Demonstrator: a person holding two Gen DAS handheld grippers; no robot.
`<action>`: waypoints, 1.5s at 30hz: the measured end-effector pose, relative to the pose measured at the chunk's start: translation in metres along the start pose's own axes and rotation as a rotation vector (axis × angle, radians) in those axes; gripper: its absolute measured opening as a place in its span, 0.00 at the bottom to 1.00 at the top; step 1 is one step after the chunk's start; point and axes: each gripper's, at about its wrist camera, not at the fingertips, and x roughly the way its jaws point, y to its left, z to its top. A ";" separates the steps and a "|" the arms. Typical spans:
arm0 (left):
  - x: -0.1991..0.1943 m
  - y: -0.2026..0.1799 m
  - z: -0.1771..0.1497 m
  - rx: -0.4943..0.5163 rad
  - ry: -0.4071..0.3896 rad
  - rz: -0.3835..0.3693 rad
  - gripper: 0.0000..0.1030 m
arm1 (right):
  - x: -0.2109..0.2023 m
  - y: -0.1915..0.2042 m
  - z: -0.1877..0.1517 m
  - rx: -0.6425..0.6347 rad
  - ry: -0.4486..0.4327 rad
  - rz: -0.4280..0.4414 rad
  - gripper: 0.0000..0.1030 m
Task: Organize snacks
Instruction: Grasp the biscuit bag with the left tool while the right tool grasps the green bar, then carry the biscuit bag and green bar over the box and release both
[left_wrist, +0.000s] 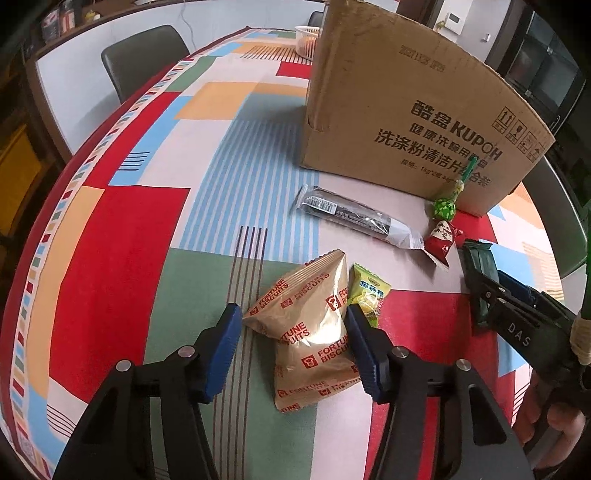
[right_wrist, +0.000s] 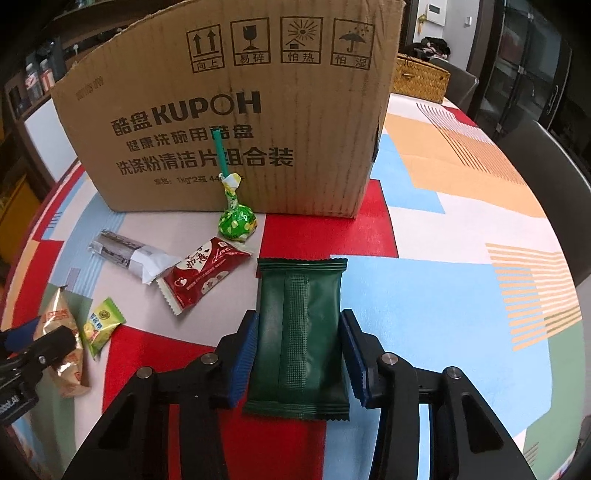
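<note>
The green pack (right_wrist: 301, 332) lay flat on the tabletop (right_wrist: 461, 295) with its long axis running near to far, in line with the right tongs (right_wrist: 299, 350), so the jaws straddled its short width. The left blue pad sat against its left edge and the right pad just beside its right edge; whether both pressed I could not tell, and the pack showed no squeeze. In the left view, the gold biscuit bag (left_wrist: 310, 332) lay between the arms of the left tongs (left_wrist: 293, 343), its length also running away from them but tilted a little. The right pad touched its side and the left pad stood just at its near-left corner, jaws partly closed, a firm grip not evident. A small yellow-green sweet (left_wrist: 369, 295) lay just right of the bag, touching that right pad or nearly so. Farther off lay a dark bar (left_wrist: 354, 216), a red sweet (right_wrist: 203, 277) and a green lollipop (right_wrist: 236, 221) propped against the carton (right_wrist: 229, 110), which stood at the far side, likely where the snacks should go.
</note>
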 end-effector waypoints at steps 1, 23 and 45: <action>0.000 0.000 0.000 0.000 0.000 -0.004 0.54 | -0.002 0.000 -0.001 0.002 0.002 0.008 0.43; -0.048 -0.013 0.004 0.069 -0.123 -0.033 0.49 | -0.056 0.009 -0.005 0.014 -0.075 0.073 0.43; -0.128 -0.056 0.062 0.187 -0.391 -0.118 0.49 | -0.125 -0.008 0.049 0.039 -0.317 0.109 0.43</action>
